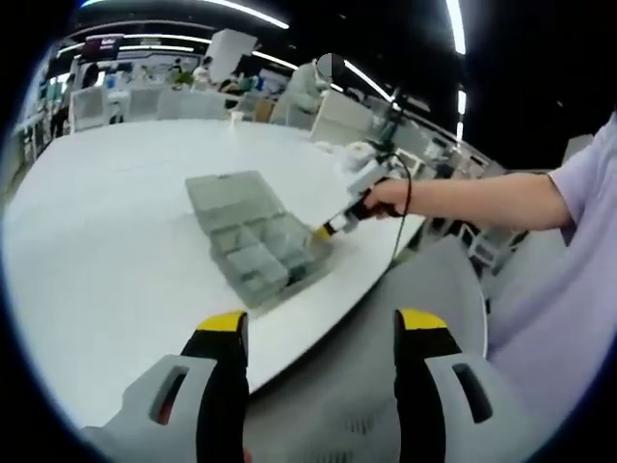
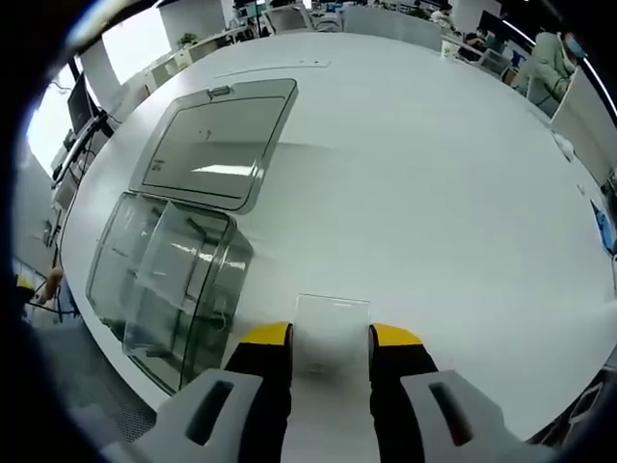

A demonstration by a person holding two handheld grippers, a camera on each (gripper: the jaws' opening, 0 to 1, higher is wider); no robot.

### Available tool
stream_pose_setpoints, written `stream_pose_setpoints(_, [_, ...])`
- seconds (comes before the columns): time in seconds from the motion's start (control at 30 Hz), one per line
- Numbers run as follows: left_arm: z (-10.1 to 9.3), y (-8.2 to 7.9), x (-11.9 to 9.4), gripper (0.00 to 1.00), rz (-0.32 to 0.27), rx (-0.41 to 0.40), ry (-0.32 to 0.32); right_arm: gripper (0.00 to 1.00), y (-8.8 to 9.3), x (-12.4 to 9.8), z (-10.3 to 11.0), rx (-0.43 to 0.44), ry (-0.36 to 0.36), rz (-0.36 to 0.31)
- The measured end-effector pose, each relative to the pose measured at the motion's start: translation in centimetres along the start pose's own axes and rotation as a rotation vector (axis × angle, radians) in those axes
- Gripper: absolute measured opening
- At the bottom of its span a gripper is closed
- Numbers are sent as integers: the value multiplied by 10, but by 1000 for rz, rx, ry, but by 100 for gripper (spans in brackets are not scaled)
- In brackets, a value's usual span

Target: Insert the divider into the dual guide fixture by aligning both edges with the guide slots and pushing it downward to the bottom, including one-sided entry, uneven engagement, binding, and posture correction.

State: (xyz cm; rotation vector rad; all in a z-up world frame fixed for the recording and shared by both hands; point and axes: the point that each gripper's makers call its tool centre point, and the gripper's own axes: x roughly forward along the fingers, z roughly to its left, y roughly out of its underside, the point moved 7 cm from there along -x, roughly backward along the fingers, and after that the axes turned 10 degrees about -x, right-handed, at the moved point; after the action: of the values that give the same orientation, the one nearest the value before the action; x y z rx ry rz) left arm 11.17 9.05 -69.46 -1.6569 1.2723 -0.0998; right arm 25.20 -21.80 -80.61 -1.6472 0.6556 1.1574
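In the left gripper view, the left gripper (image 1: 321,338) rises from the bottom of the frame with its yellow-tipped jaws spread wide apart and nothing between them, hanging over the near edge of a white table (image 1: 106,260). Beyond it, near the middle of the frame, a clear plastic box (image 1: 258,251) lies on the table with its lid (image 1: 229,196) folded flat behind it. At the box's right edge the right gripper (image 1: 326,231) reaches in from the right of the frame, held in a person's hand (image 1: 388,196) on a bare forearm. Chairs and desks stand far off along the top. In the right gripper view, the right gripper (image 2: 329,340) comes up from the bottom centre, its jaws closed against the two side edges of a clear flat divider (image 2: 331,333), which sits just above the table surface (image 2: 434,193) beside the box. The box (image 2: 169,280) fills the lower left of that frame, its open lid (image 2: 217,143) lying at upper left.
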Motion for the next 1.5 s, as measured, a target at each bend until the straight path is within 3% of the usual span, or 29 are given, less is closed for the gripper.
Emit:
stream_pose_setpoints(0.77, [4, -7, 6, 57, 3, 0, -7, 27, 7, -18, -5, 15, -41, -82])
stream_pose_setpoints(1.17, [17, -2, 5, 55, 27, -15, -49, 27, 3, -53, -1, -49, -46, -175])
stream_pose_setpoints(1.5, [21, -19, 3, 49, -22, -15, -65, 27, -7, -83, 11, -89, -61, -273])
